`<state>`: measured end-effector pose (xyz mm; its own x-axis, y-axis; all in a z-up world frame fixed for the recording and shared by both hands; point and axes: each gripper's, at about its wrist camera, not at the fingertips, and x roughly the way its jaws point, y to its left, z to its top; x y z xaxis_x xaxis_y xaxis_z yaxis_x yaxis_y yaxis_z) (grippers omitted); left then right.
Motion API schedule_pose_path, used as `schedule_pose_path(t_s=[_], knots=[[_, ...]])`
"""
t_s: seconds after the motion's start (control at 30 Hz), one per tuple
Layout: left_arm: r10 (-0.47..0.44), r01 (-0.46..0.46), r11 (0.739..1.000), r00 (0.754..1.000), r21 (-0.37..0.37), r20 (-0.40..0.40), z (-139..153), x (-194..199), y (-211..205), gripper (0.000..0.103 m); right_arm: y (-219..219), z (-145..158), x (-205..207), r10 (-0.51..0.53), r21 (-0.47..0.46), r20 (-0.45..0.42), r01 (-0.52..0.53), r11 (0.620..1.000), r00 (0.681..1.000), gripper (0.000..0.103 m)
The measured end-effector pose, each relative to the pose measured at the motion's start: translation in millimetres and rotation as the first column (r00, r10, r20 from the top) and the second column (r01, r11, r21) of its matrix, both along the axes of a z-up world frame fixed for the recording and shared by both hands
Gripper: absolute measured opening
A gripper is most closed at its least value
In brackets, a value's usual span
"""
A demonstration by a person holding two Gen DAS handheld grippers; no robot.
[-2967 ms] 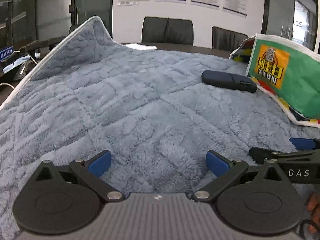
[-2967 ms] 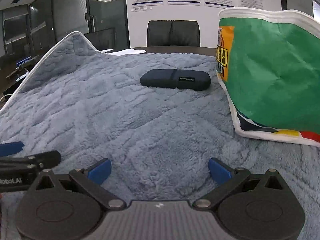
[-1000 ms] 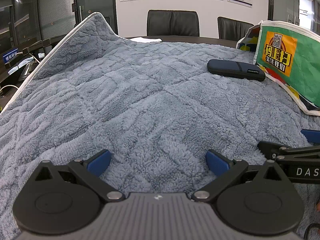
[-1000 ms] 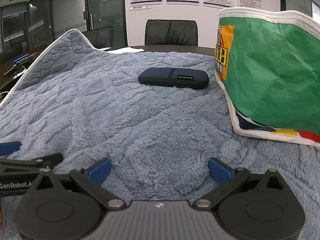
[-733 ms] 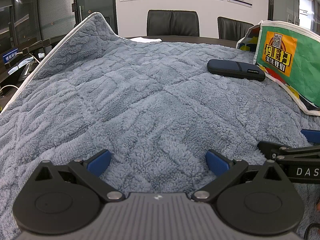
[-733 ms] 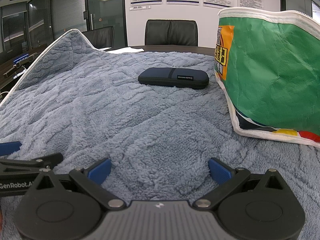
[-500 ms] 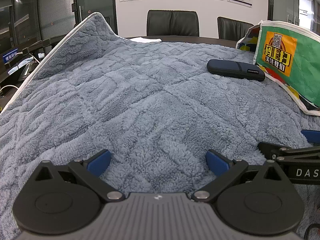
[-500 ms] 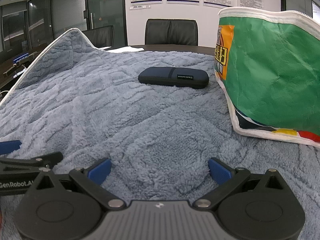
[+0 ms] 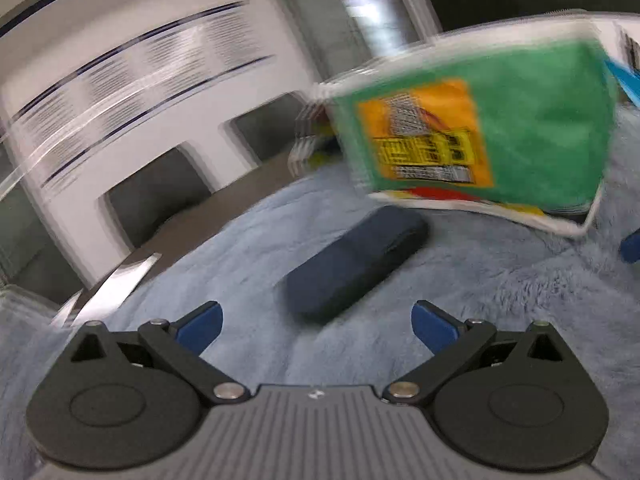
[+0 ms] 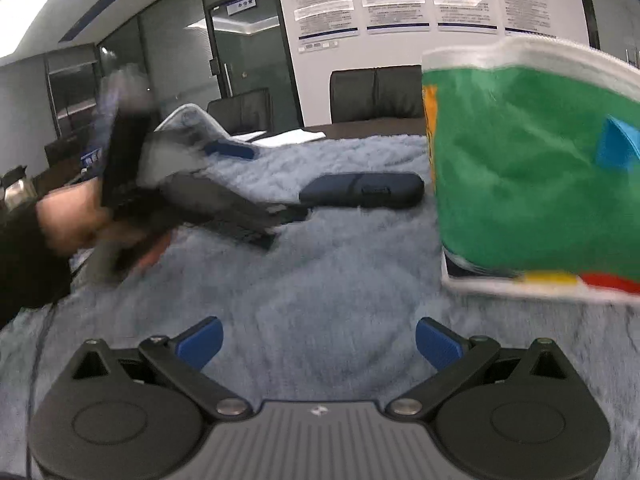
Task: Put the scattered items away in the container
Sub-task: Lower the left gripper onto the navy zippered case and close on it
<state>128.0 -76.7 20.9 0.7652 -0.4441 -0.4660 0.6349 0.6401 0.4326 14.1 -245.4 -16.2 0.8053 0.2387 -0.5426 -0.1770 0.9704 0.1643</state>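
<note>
Left wrist view, blurred and tilted. Left claw (image 9: 316,322) released, blue fingertips (image 9: 198,326) spread wide with nothing between them. Dark navy zip case (image 9: 354,258) lies flat on the grey-blue fleece blanket (image 9: 500,308) just ahead of the claw, its long axis slanting up to the right. Its far end sits close under the bottom hem of the green woven bag (image 9: 532,128); touching or not, cannot tell. Open fleece on the case's left side and between case and claw. Bare dark bench (image 9: 224,208) edge shows past the blanket's far border, with chairs (image 9: 160,192) behind it.

Right wrist view. Right claw (image 10: 318,344) released, fingers wide, hovering above bare fleece (image 10: 320,288). Green bag (image 10: 532,176) stands upright on the right, white rim on top, base on the blanket. Case (image 10: 362,190) lies lengthwise at mid-blanket, its right end just beside the bag's left wall. The left claw (image 10: 256,168), motion-smeared, comes in from the left in a person's hand (image 10: 76,216), its lower finger reaching the case's left end; contact not clear. Wide clear fleece between the right claw and the case.
</note>
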Motion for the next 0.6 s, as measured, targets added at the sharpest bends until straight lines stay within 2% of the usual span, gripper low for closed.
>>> schedule_pose_path(t_s=[0.07, 0.13, 0.2, 0.27, 0.3, 0.4, 0.5, 0.6], knots=[[-0.06, 0.059, 0.996, 0.998, 0.061, 0.008, -13, 23, -24, 0.103, -3, -2, -13, 0.005, -0.01, 0.036, -0.004, 1.0, 0.999, 0.103], [-0.041, 0.04, 0.996, 0.999, 0.079, 0.013, -24, 42, -37, 0.1, -13, 1, -24, -0.004, 0.037, 0.084, 0.001, 0.999, 0.996, 0.103], [-0.061, 0.062, 0.995, 0.998, 0.072, -0.014, -33, 54, -43, 0.081, -25, 0, -27, -0.017, 0.122, 0.104, 0.004, 0.993, 0.994, 0.103], [-0.078, 0.079, 0.996, 0.996, 0.05, -0.032, -35, 60, -43, 0.071, -38, -5, -20, -0.04, 0.204, 0.054, 0.028, 0.979, 0.998, 0.103], [-0.093, 0.095, 0.995, 0.994, 0.036, -0.052, -33, 62, -41, 0.059, -46, -9, -15, -0.058, 0.251, 0.014, 0.053, 0.967, 0.998, 0.103], [-0.091, 0.092, 0.996, 0.994, 0.019, -0.053, -25, 59, -32, 0.038, -55, -12, -11, -0.077, 0.33, -0.013, 0.077, 0.941, 0.997, 0.103], [-0.097, 0.096, 0.995, 0.993, -0.025, -0.065, -5, 40, -15, 0.028, -46, -7, -14, -0.049, 0.272, 0.013, 0.044, 0.961, 0.999, 0.103], [-0.164, 0.165, 0.986, 0.985, 0.01, -0.057, 18, -3, 6, 0.023, -33, 8, -21, 0.054, 0.114, 0.079, -0.063, 0.991, 0.995, 0.103]])
